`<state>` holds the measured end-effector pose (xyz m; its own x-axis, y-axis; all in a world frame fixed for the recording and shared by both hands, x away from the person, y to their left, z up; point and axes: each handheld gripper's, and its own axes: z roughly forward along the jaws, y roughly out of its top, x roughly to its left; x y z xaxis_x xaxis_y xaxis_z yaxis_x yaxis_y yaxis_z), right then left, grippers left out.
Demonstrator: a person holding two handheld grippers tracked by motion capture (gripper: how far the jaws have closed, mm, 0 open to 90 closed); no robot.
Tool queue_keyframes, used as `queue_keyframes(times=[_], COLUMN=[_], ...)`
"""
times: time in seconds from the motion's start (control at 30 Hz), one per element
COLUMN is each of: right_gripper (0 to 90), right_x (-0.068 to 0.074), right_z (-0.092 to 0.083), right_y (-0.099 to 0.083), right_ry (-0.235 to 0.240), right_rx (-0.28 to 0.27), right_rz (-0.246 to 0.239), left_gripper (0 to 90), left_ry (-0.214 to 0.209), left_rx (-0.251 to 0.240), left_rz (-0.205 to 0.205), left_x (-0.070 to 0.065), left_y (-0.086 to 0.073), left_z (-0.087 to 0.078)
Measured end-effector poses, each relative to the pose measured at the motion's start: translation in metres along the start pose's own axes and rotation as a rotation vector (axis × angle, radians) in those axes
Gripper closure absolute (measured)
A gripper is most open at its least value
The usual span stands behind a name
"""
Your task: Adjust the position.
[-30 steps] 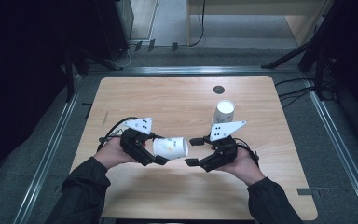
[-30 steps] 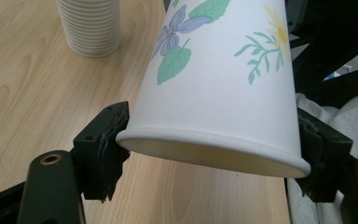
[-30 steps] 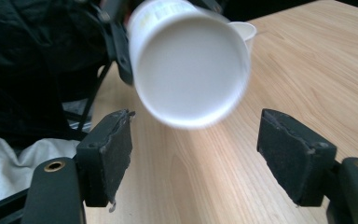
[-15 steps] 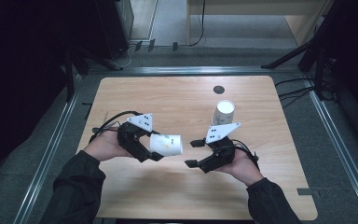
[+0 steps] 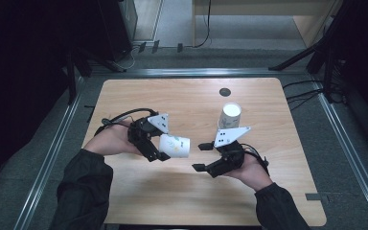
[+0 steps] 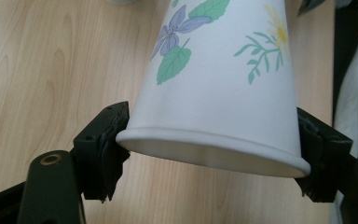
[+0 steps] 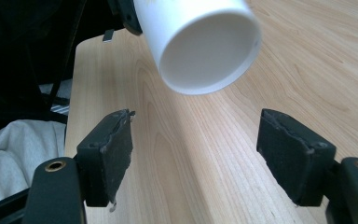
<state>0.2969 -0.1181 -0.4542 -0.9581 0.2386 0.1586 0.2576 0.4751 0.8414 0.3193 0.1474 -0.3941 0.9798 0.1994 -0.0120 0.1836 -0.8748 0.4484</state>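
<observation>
A flowered cup (image 5: 175, 145) lies sideways between the two grippers above the table (image 5: 172, 191), another cup (image 5: 230, 115) behind.

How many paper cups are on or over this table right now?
2. One flowered cup lies sideways in the left hand-held gripper; a second cup stands upright on the table beyond the right hand-held gripper.

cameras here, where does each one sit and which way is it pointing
High view: above the person's side, looking forward and down on the table; both forearms, left gripper, right gripper, standing cup.
Left gripper view: rides the left gripper, along its jaws clamping the flowered cup.
Right gripper view: rides the right gripper, jaws apart, facing that cup's open mouth.
Shared: the flowered cup and table.
</observation>
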Motion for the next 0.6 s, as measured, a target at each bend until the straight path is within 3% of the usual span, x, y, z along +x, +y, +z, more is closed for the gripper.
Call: queue_keyframes(times=[0.1,0.4,0.6], right_gripper=[27.3,27.2,27.2], right_x=[0.001,0.005,0.003], right_z=[0.002,0.019,0.029], right_y=[0.0,0.001,0.0], right_ry=[0.005,0.044,0.052], right_rx=[0.004,0.026,0.036], right_rz=[0.004,-0.014,-0.011], left_gripper=[22.9,22.9,22.8], left_ry=[-0.001,-0.036,-0.041], left_rx=[0.054,0.144,0.229], left_rz=[0.012,0.031,0.019], left_x=[-0.003,-0.008,-0.009], left_y=[-0.002,0.001,0.004], left_z=[0.005,0.018,0.03])
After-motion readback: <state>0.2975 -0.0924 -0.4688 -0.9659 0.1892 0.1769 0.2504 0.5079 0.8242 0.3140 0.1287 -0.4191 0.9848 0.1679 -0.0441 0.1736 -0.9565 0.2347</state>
